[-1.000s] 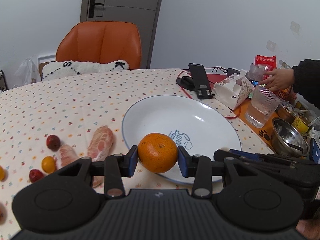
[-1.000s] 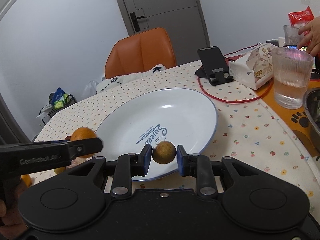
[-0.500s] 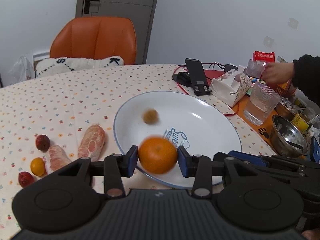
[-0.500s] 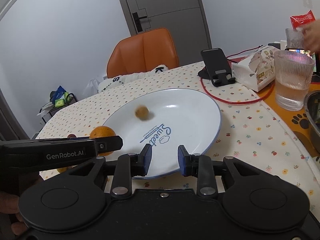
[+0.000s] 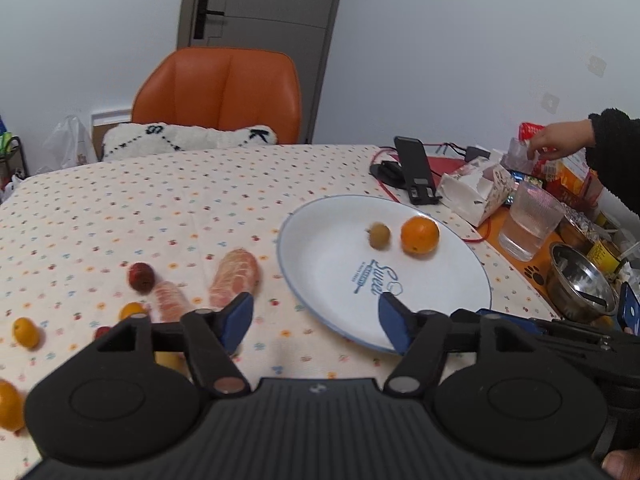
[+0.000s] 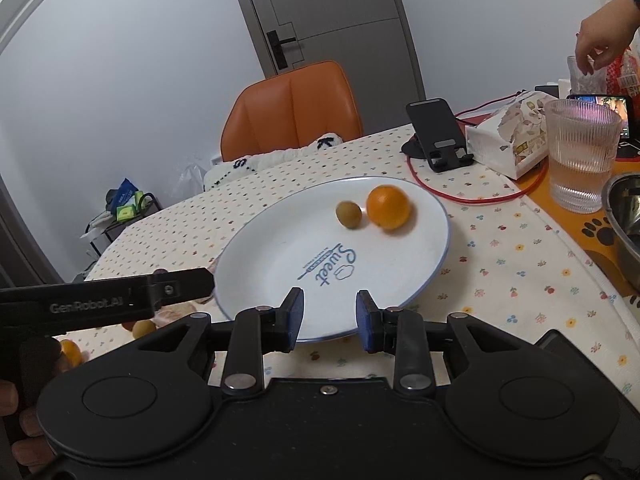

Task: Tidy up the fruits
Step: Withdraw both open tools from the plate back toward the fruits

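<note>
A white plate (image 5: 328, 264) (image 6: 264, 264) with blue lettering holds an orange (image 5: 420, 235) (image 6: 388, 206) and a small brown-green fruit (image 5: 379, 235) (image 6: 349, 213) side by side near its far rim. My left gripper (image 5: 316, 322) is open and empty above the plate's near-left edge. My right gripper (image 6: 330, 316) is open and empty at the plate's near rim. On the cloth left of the plate lie two peeled pink citrus pieces (image 5: 235, 278), a dark red fruit (image 5: 141, 277) and small orange fruits (image 5: 26, 332).
A phone stand (image 5: 416, 172), tissue box (image 5: 476, 196), ribbed glass of water (image 5: 530, 220) and steel bowl (image 5: 580, 286) crowd the table's right side. A person's hand (image 5: 554, 144) reaches among items there. An orange chair (image 5: 218, 96) stands behind the table.
Both grippers let go: the small fruit left the right one first, then the orange left the left one. Both fruits now rest on the plate, and the left gripper has drawn back leftward.
</note>
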